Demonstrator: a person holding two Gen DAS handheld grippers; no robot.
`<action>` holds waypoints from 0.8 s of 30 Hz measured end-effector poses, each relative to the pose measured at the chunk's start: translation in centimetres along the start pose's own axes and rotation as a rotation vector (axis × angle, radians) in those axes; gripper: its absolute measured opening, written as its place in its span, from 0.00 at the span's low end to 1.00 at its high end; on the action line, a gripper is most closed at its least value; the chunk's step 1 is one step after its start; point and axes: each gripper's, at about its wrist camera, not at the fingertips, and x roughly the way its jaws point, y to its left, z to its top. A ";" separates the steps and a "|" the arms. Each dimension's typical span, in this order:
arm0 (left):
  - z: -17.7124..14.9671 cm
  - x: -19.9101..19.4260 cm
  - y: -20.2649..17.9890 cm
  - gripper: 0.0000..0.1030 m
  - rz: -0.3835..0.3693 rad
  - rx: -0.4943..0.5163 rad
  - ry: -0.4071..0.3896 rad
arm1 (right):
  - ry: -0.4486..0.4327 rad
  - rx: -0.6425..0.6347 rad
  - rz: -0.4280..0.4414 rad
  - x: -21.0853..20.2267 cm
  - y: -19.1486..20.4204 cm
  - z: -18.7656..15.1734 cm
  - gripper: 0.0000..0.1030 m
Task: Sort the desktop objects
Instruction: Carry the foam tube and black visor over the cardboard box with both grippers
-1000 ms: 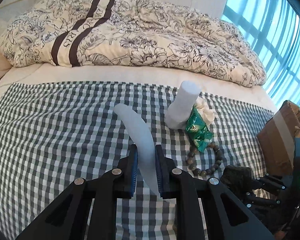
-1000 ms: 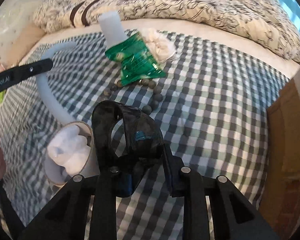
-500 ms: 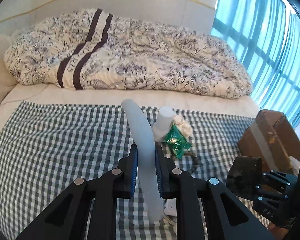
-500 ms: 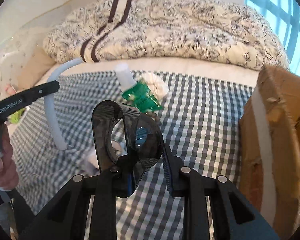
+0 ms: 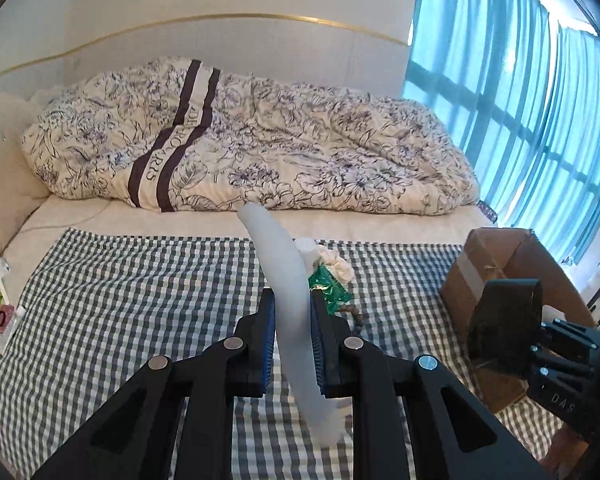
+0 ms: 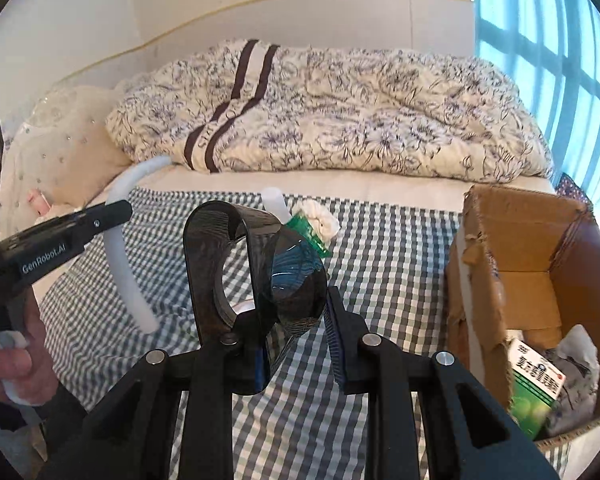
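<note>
Gingham cloth (image 5: 120, 300) covers the near half of a bed, with a floral duvet (image 5: 260, 152) bunched against the headboard and blue-curtained windows to the right. Both grippers hang above the cloth, each loaded. The left gripper (image 5: 292, 344) has its jaws clamped on a curved white foam tube (image 5: 284, 280), gripped near the middle so both ends stick out. The right gripper (image 6: 296, 320) holds a glossy black acrylic stand (image 6: 256, 280); its left jaw presses the stand, but the right jaw seems to stand slightly off it, so the hold may be weaker than it looks.

An open cardboard box (image 6: 472, 280) sits at the right edge of the cloth, already holding a green medicine box (image 6: 534, 384) and crumpled paper. Left on the cloth are a white cylinder (image 6: 274, 200), a green sachet (image 6: 306, 232), an artificial flower (image 6: 320, 216) and a bead bracelet (image 5: 354, 316).

The step in hand looks like carrying both items to the box. Best to bring the right gripper over the opening first (it is nearer), lower before releasing so the slick stand does not slide out early, then follow with the tube, tipping one end in so its curve clears the flaps.
</note>
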 end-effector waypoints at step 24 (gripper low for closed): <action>-0.1 -10.9 -3.8 0.16 -0.007 0.065 -0.166 | -0.332 0.004 -0.057 -14.0 2.8 -0.5 0.23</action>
